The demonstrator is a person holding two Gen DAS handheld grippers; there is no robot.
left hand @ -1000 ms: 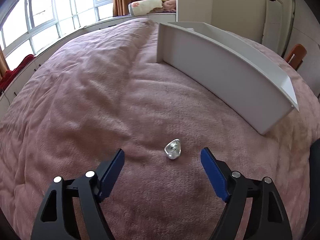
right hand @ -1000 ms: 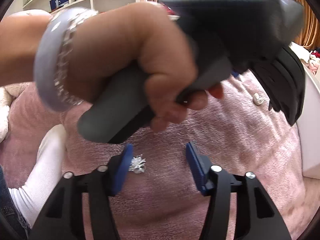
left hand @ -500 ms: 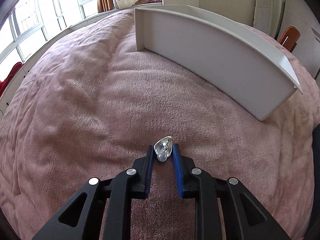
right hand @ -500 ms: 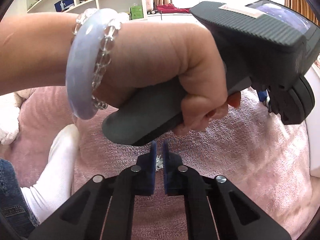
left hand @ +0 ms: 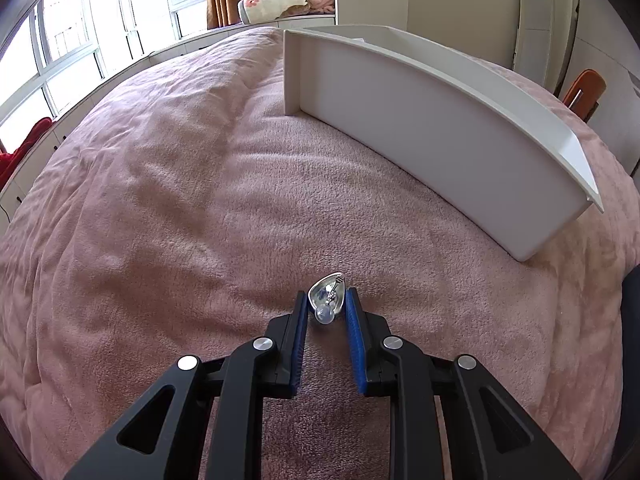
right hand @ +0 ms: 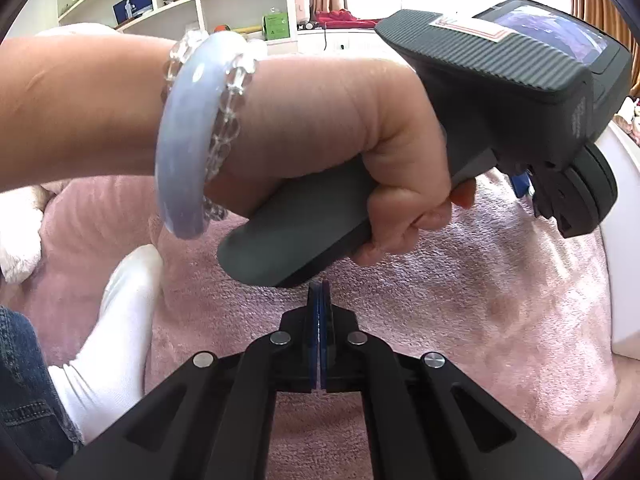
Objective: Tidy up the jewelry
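Left wrist view: the left gripper (left hand: pixel 327 305) is seen with its blue fingers (left hand: pixel 301 312) drawn in against both sides of a small silver teardrop earring (left hand: pixel 326 300), which a second ago lay loose on the pink blanket (left hand: pixel 200 220) between widely spread fingers; the earring is now pinched and appears slightly raised, its clear backing bead pointing toward the camera. The white tray (left hand: pixel 440 136) stands well apart, ahead and to the right. In the right wrist view, the right gripper (right hand: pixel 319 304) is shown with its fingers pressed fully together, whereas half a second ago a narrow gap with a sparkly silver piece was visible between them; whether that piece is now held cannot be told (nothing shows between the pads, and the person's left hand (right hand: pixel 360 152) with the other tool fills the view above). Both pickups are judged attempted, so carrying to the tray would be expected next, with the right grasp to be verified first.
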